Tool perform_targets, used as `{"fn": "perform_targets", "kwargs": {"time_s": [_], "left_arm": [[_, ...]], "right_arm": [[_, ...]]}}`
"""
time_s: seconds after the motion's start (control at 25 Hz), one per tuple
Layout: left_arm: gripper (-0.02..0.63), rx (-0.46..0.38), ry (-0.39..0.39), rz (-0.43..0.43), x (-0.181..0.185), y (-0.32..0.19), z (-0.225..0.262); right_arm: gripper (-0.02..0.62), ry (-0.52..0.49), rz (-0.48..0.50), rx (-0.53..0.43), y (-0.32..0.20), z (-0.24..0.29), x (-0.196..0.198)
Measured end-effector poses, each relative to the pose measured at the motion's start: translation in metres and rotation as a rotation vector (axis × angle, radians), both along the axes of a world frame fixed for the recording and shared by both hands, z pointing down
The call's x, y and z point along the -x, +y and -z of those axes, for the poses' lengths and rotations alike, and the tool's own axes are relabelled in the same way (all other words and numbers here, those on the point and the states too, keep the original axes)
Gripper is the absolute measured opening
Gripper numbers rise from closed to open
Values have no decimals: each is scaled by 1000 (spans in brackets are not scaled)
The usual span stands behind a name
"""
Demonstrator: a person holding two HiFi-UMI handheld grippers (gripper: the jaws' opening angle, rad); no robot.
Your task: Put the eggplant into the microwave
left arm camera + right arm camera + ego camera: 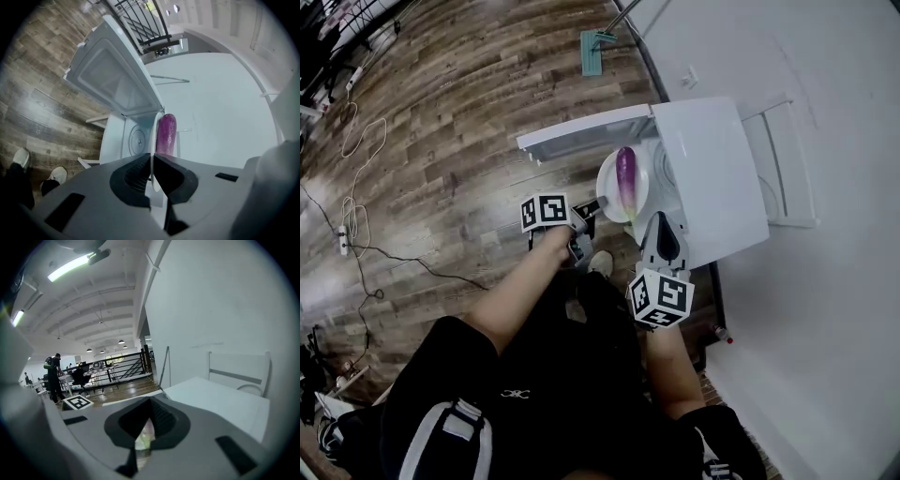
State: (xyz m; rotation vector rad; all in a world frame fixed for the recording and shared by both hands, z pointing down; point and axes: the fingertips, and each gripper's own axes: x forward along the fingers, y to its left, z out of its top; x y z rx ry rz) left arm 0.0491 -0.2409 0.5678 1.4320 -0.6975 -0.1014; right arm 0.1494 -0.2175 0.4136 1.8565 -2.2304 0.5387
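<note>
Left fingers (133, 177) clenched on thin white plate (153, 136), glossy purple eggplant (166, 133) aboard; right fingers (164, 420) pinched together.

the head view looks steeply down on the microwave (712, 178) from well above it. the left gripper view sits near its front, facing the open door (112, 79) and the cavity. the right gripper view looks level across the microwave's top toward the wall (220, 301). all three views share the microwave.

Wood floor (441, 141) — white cable (354, 217) snaking — black railing (122, 365).
</note>
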Motion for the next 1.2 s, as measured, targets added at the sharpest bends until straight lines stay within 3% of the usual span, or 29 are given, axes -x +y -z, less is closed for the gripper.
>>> {"fn": "perform_targets", "kwargs": {"time_s": [0.32,0.56,0.76,1.0,1.2], "left_arm": [[18,41,11,-131,-25,-22,-102],[18,30,103,-210,-53,-49,-154],[18,-25,109,-277,-73,-74,-170],[18,-65,115,-325,-99,-96,-165],[18,-65,109,-352,-130,-114,-162]], "right_arm": [[6,-44,14,-66,-7,-112,26],[6,-12,-1,-182,-26,-174,20],[6,36,-25,-194,-39,-204,4],[6,-23,-126,-159,-27,-235,-18],[6,-4,-116,-114,-24,-248,-10]]}}
